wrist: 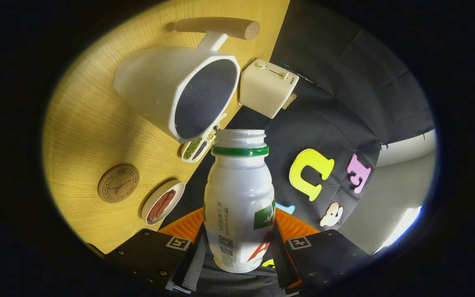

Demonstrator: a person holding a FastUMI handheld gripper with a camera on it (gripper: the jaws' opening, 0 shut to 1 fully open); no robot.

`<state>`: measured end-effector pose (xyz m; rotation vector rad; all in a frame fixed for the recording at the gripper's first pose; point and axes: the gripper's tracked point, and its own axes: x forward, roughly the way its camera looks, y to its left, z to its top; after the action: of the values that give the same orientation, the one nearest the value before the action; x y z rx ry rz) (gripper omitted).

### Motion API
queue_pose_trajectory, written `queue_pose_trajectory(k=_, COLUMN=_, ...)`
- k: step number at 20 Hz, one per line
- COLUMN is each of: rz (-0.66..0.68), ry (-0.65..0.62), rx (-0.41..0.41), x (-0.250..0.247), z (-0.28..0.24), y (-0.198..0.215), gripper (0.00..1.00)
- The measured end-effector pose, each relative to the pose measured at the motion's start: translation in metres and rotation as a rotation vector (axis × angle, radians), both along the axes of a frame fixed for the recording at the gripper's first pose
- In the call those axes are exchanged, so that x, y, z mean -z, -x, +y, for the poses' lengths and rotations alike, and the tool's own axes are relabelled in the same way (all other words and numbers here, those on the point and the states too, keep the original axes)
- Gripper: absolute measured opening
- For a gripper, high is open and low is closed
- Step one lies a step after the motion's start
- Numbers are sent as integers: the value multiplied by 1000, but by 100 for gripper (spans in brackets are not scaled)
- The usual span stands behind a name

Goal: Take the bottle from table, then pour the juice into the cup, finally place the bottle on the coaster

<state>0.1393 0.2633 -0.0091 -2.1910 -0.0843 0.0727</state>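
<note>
Holding: the gripper has its two fingers squeezed on the bottle, one finger on each side, down low on the bottle
Bottle: white, with a green ring under its mouth and a green patch on its label; the mouth has no cap on it
Bottle place: it sits between the fingers and is up off the table, with its mouth pointing away from the fingers
Tilt: the whole view is turned, so the table looks tipped up on its side
Cup: the cup is big and white, with a dark inside and a wooden handle; it stands on the table, beyond the bottle
Cup and bottle: the mouth of the bottle is just beside the rim of the cup, close to it; I cannot tell if they touch
Juice: I cannot tell if any juice is coming out
Coaster: the coaster is round and brown, flat on the table, beside the bottle and apart from the cup
Small dish: an oval white dish with brown bits in it lies near the coaster
Long dish: a white dish with green and brown bits peeks out from behind the cup
Toaster: a cream toaster stands at the table's edge, just beside the cup
</note>
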Motion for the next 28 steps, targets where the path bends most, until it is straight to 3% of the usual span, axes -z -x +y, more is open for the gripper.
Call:
queue_pose_trajectory(k=7, rz=-5, ry=-36, rx=-2, x=-1, z=0, y=0, gripper=70)
queue_pose_trajectory(k=15, rz=70, ry=-252, rx=49, x=4, z=-9, y=2, gripper=70)
queue_pose_trajectory(k=28, rz=206, ry=-723, rx=104, x=3, z=-11, y=7, gripper=71)
